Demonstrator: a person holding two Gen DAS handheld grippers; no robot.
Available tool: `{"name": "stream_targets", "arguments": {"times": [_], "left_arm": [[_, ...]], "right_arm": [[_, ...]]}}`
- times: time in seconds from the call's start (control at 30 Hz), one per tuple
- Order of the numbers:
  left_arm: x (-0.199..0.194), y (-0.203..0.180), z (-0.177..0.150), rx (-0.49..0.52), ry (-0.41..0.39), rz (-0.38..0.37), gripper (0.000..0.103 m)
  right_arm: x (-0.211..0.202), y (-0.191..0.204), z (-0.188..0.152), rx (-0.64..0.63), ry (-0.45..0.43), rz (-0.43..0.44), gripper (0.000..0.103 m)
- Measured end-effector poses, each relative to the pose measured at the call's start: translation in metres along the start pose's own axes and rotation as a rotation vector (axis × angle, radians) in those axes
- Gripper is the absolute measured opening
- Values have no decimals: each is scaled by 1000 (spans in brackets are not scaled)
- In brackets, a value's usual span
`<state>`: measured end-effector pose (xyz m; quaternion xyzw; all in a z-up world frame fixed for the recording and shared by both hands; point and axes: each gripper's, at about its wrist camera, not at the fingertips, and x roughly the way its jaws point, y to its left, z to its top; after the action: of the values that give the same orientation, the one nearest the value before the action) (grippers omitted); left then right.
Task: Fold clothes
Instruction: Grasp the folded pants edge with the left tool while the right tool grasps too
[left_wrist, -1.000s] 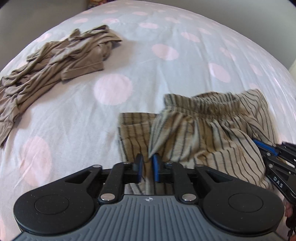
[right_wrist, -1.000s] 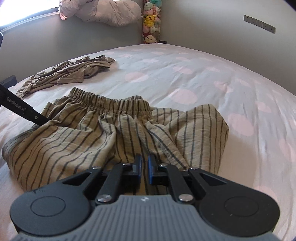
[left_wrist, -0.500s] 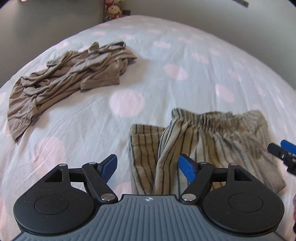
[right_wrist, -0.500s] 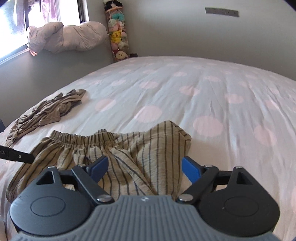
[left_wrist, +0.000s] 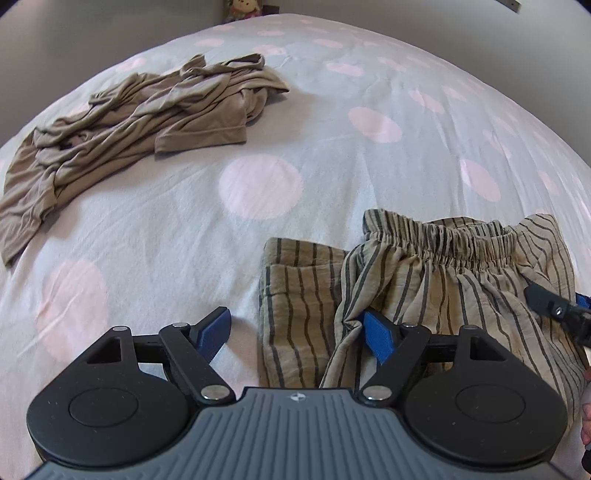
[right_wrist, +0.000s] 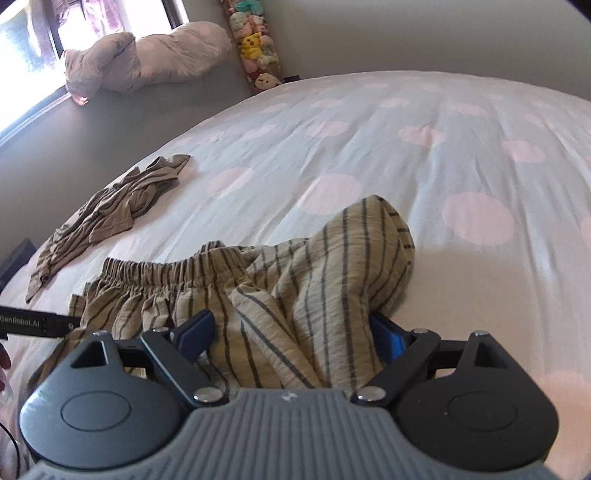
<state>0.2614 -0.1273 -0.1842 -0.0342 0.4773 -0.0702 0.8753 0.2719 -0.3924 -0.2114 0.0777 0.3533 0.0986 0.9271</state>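
Tan striped shorts (left_wrist: 436, 273) lie bunched on the bed, elastic waistband facing away; they also show in the right wrist view (right_wrist: 295, 288). My left gripper (left_wrist: 295, 328) is open, its jaws wide apart over the shorts' left edge. My right gripper (right_wrist: 295, 332) is open, with a raised fold of the shorts lying loose between its jaws. The right gripper's tip shows at the right edge of the left wrist view (left_wrist: 557, 310).
A crumpled brown shirt (left_wrist: 129, 122) lies on the polka-dot bedsheet (left_wrist: 258, 184) to the far left, also in the right wrist view (right_wrist: 110, 214). A bundled duvet (right_wrist: 147, 55) sits on the window ledge, plush toys (right_wrist: 255, 40) beside it.
Both grippers were shut on the striped shorts a second ago. They opened and let go, then pulled back slightly; the shorts now lie slack on the bed.
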Motion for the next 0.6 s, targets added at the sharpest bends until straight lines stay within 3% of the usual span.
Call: {"name": "stream_targets", "arguments": {"times": [0.07,0.27,0.37,0.6], "left_arm": [[0,0,1,2,-18,-22,61],[3,-9,2,46,-32,-87,24],[3,-14,0,82,-37,-93,16],[-7,-21,-1,140,-80,-93,5]], "right_arm": [[3,8,-1,-43,-5,5,86],[2,15,-1,-95,-25,14,43],[0,20,-2,-128,-35,17,24],[-19,33,-1,-172,-111,-9,16]]}}
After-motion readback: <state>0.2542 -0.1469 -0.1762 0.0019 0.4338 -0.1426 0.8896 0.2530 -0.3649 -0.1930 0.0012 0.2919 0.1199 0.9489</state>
